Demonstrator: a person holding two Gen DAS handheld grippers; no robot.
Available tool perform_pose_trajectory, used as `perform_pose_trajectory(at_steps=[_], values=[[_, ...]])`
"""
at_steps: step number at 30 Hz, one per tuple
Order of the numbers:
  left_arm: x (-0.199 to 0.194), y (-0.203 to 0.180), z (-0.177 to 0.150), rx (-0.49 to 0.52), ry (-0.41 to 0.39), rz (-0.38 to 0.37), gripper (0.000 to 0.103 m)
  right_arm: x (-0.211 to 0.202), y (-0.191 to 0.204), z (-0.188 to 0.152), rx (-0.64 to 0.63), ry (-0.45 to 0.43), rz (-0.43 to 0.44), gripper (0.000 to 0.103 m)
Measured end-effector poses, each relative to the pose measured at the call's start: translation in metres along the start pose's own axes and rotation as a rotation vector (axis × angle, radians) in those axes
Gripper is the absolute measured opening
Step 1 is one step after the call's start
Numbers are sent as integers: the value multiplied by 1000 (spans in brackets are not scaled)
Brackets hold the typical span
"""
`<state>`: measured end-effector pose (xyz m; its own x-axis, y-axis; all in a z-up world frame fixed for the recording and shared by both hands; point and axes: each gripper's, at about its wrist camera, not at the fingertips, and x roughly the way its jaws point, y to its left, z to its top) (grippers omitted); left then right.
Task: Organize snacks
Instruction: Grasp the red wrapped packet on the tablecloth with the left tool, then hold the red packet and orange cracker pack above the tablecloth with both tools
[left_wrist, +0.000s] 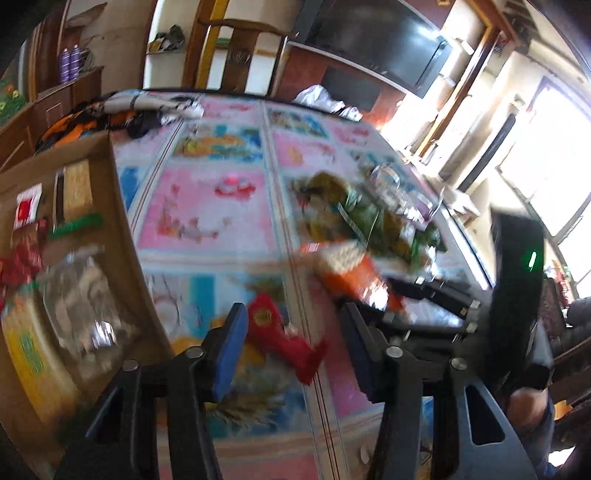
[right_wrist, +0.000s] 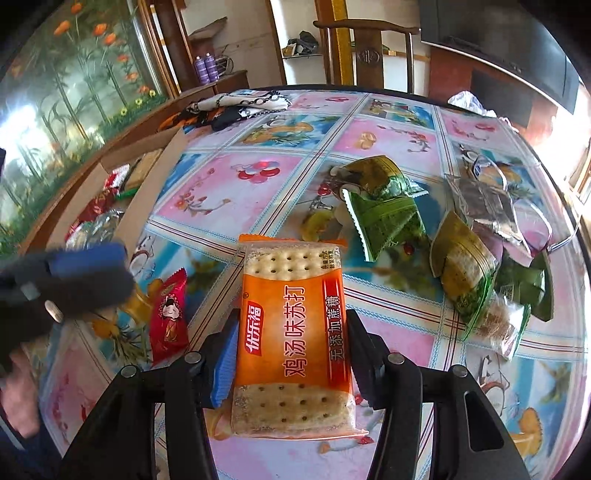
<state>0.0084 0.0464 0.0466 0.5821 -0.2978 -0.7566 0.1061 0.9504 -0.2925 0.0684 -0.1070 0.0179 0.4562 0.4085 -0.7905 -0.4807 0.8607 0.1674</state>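
My right gripper (right_wrist: 291, 354) is shut on an orange cracker packet (right_wrist: 293, 332) and holds it above the table; the packet also shows in the left wrist view (left_wrist: 347, 269). My left gripper (left_wrist: 295, 350) is open and empty, hovering just over a small red candy packet (left_wrist: 280, 336), which also shows in the right wrist view (right_wrist: 168, 317). The left gripper appears blurred in the right wrist view (right_wrist: 85, 269). A cardboard box (left_wrist: 122, 229) holding several snacks lies at the table's left, also in the right wrist view (right_wrist: 155, 184).
Green and clear wrapped snacks (right_wrist: 391, 206) lie in a pile at the right of the table (right_wrist: 229, 192). Folded cloths (right_wrist: 236, 107) and a white bag (right_wrist: 469, 101) sit at the far edge. A wooden chair (right_wrist: 369, 55) stands behind.
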Motion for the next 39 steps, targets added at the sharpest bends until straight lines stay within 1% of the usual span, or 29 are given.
perform_pose_trajectory(at_steps=[1,3,5,9,11,13,14,16,19,21,24,30,35,39], values=[[1,-3,-6,-3,3,20,48,-1,-2,0,8,-2,1,57],[4,-7,-10,-4,14,43,40,-2,-8,0,33,-4,5,57],[11,-10,-11,-3,39,54,37,-4,-13,0,54,-4,21,57],[23,-16,-8,10,50,125,36,-5,-16,-1,64,-8,33,57],[30,-20,-4,36,52,163,35,-6,-16,-2,66,-11,37,57],[40,-21,-1,54,73,173,24,-6,-17,-3,69,-14,42,57],[44,-21,-1,61,78,178,21,-6,-17,-3,71,-14,42,57],[45,-22,0,86,72,198,20,-6,-18,-3,72,-14,42,57],[47,-24,-1,121,57,201,19,-7,-18,-4,67,-16,39,57],[48,-24,0,130,50,189,17,-7,-17,-4,61,-16,33,57],[50,-22,8,116,43,151,17,-6,-15,-4,51,-19,22,57],[47,-16,28,98,-23,141,17,-6,-20,-3,79,-33,8,57],[48,-10,25,94,-20,136,17,-7,-21,-2,88,-42,-7,57],[39,-7,25,94,-44,123,17,-11,-18,-1,93,-71,5,57]])
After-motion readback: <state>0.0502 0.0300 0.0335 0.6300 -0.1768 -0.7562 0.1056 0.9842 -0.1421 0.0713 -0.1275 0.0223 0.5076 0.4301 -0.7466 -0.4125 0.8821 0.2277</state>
